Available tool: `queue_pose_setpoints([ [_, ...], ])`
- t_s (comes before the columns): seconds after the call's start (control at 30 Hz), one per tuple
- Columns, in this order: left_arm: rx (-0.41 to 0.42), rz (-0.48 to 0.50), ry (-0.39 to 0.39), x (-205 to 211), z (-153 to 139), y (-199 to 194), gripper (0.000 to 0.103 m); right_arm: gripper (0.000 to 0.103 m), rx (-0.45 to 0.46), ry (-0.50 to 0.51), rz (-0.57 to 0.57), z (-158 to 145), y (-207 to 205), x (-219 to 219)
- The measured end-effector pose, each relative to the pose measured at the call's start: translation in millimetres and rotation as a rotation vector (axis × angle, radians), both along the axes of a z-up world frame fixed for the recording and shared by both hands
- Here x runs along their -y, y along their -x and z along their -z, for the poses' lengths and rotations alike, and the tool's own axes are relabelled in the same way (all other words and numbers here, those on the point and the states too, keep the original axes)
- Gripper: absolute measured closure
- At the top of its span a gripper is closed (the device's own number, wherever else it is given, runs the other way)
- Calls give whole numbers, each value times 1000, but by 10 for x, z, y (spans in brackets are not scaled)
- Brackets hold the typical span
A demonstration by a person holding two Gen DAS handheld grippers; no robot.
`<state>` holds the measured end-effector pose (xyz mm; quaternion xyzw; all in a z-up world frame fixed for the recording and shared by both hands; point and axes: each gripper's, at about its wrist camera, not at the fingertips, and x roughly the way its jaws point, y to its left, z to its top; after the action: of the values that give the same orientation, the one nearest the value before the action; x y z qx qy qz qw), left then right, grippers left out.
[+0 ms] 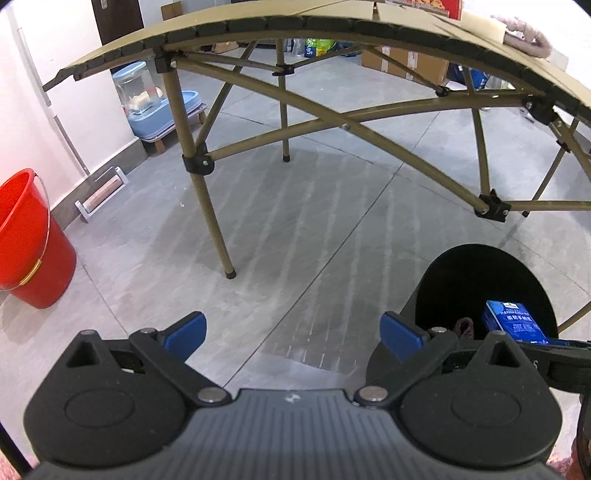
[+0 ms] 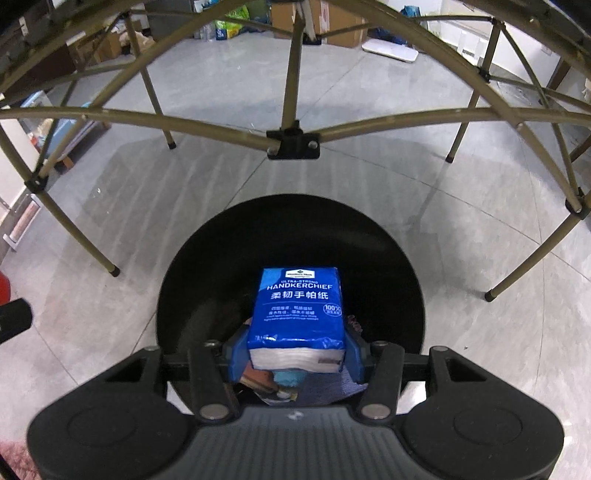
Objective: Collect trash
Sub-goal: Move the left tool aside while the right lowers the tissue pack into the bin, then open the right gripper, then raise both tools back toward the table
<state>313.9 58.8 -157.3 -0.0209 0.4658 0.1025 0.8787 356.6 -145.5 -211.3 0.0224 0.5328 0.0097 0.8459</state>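
Observation:
My right gripper [image 2: 295, 350] is shut on a blue handkerchief tissue pack [image 2: 299, 314], its blue pads pressing both sides. The pack hangs over the mouth of a black round trash bin [image 2: 207, 280] standing on the floor; some trash shows dimly inside, below the pack. In the left wrist view the same bin [image 1: 476, 273] is at the lower right, with the blue pack [image 1: 511, 319] over it. My left gripper [image 1: 293, 332] is open above bare grey floor, left of the bin, with nothing between its fingers.
A folding table [image 1: 258, 27] with olive metal legs [image 1: 210, 206] and cross braces stands just beyond the bin. A red bucket [image 1: 29, 240] sits at the left by the wall. A blue and clear container [image 1: 147, 107] and cardboard boxes [image 1: 406, 59] stand farther back.

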Motion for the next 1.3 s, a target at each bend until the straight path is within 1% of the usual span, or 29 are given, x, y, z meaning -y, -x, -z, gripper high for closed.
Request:
queue_pose_setpoints([
  [0.27,-19,-3,-11,-7,54,-13,1,53,-32,10,-12,160,-82,-67],
  [0.57,-21,0,-10,-7,64,-18,1,51,-3,13,-26,108,-83,-102],
  [0.6,-21,0,-10,-5,65,-19,1,47,4,13,-25,96,-76,-102],
  [0.63,-21,1,-10,-5,65,-20,1,31,7,15,-20,90,-76,-95],
  [0.67,-21,1,-10,-5,65,-20,1,9,9,19,-14,84,-76,-90],
  [0.7,-21,0,-9,-5,65,-22,1,2,16,27,-5,76,-77,-81],
  [0.73,-21,-1,-9,-5,65,-22,1,0,27,33,-2,62,-74,-77],
  [0.83,-22,0,-8,5,64,-25,1,0,40,49,-2,39,-72,-77],
  [0.93,-20,3,-6,15,55,-27,1,0,30,39,-3,46,-80,-64],
  [1.07,-3,4,12,13,7,-17,1,0,48,40,-1,-3,-60,-63],
  [1.17,35,0,23,-7,-92,-5,1,0,88,20,1,-133,-8,-26],
  [1.3,134,-21,34,-40,-324,49,1,0,179,27,1,-400,127,61],
])
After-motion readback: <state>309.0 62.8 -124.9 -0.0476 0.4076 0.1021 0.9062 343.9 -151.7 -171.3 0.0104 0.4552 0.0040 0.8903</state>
